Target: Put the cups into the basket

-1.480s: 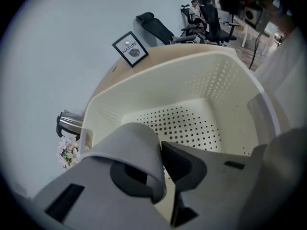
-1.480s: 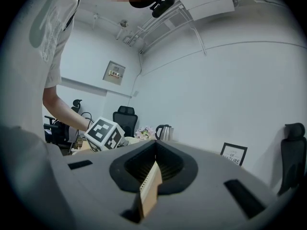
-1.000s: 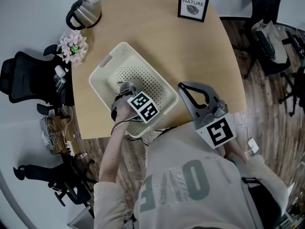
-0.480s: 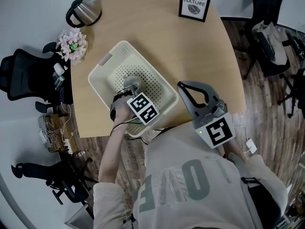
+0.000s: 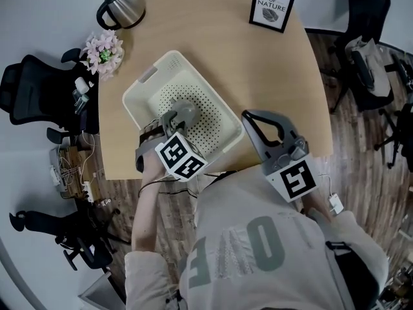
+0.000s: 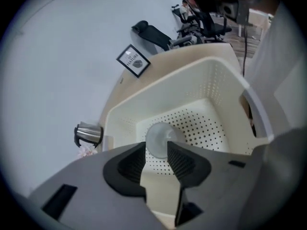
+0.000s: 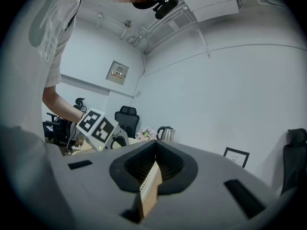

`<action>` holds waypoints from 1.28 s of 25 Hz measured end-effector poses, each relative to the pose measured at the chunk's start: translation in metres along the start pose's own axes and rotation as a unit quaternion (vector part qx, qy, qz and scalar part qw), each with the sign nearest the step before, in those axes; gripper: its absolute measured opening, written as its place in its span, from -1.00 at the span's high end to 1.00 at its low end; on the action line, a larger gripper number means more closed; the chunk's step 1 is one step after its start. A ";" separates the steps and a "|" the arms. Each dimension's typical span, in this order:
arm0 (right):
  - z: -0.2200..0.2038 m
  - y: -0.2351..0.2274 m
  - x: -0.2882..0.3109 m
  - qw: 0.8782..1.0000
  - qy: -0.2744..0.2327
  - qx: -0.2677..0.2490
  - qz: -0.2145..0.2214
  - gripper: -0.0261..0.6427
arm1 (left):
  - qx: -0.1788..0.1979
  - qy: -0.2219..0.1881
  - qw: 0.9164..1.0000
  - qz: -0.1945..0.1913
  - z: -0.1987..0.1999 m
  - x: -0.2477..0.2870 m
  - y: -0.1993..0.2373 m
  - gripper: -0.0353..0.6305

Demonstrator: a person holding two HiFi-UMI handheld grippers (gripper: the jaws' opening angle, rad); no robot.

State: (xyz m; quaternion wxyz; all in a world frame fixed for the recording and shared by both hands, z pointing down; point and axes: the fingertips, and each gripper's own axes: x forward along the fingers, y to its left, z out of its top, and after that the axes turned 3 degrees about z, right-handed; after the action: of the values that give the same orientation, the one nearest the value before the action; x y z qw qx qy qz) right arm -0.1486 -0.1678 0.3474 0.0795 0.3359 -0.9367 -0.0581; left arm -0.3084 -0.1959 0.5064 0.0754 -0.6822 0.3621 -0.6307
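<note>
A cream perforated basket (image 5: 201, 86) sits on the wooden table near its front edge. One pale translucent cup (image 5: 186, 113) lies on the basket floor (image 6: 206, 123). In the left gripper view this cup (image 6: 160, 138) shows just past the jaw tips. My left gripper (image 5: 174, 121) hangs over the basket's near wall. Its jaws are opening, and the pads (image 6: 180, 159) stand apart without pressing the cup. My right gripper (image 5: 250, 117) is held at the basket's right corner, pads together, with nothing in it. No other cup is in view.
A steel kettle (image 5: 121, 8) and pink flowers (image 5: 102, 49) stand at the table's far left. A framed print (image 5: 271, 7) stands at the far right. Office chairs (image 5: 29, 95) surround the table (image 5: 226, 50). The person's torso fills the near side.
The left gripper's jaws have spread and it has drawn back toward the basket's near wall. The cup stays on the basket floor. The right gripper has barely moved.
</note>
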 end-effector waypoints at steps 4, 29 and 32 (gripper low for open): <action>0.004 0.003 0.000 1.000 -0.007 -0.001 0.002 0.92 | -0.091 -0.094 0.988 0.086 0.019 -0.057 0.053 0.45; 0.074 0.041 0.038 0.994 -0.096 0.009 0.055 0.93 | -0.444 -0.355 0.749 0.340 -0.002 -0.220 0.068 0.86; 0.072 0.045 0.042 0.994 -0.092 0.006 0.062 0.93 | -0.447 -0.338 0.759 0.331 -0.008 -0.212 0.063 0.86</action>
State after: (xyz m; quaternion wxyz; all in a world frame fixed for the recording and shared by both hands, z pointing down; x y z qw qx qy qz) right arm -0.2225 -0.1559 0.2892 -0.0057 0.2713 -0.9593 -0.0779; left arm -0.3286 -0.1140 0.3021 0.0840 -0.6449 0.7572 -0.0614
